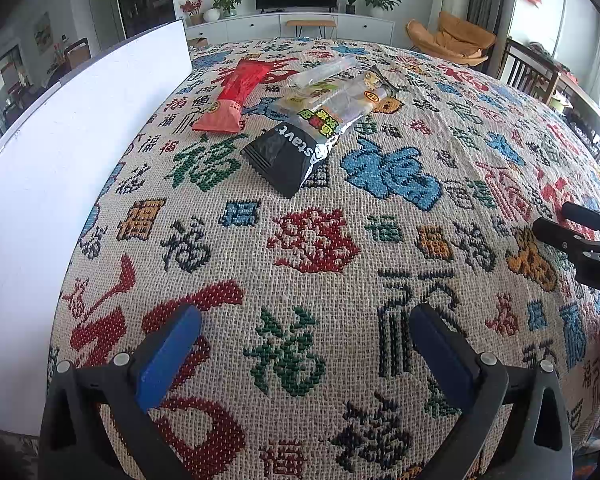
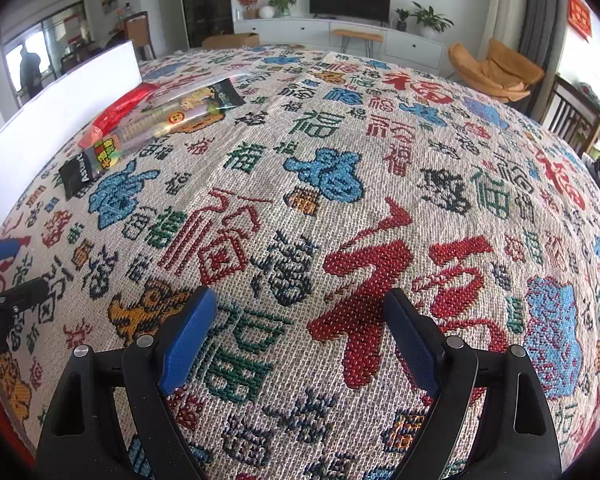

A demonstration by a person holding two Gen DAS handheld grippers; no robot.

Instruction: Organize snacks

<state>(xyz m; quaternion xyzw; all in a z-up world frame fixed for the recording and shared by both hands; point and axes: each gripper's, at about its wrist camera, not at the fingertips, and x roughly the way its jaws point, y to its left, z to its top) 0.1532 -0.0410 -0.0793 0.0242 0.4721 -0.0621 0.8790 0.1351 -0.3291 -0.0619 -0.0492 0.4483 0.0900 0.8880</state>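
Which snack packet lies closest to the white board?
The red packet, beside the white board. The black-ended packet and clear packet lie farther right.

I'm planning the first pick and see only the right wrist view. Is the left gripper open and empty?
Observer: Yes. The left gripper is open wide, with only cloth between its fingers.
Operator: Is the red pack touching the black one?
Observer: No. The red pack lies apart, beside the white board. Cloth shows between it and the black pack.
Operator: Is anything on the black pack?
Observer: A clear pack overlaps its far end.
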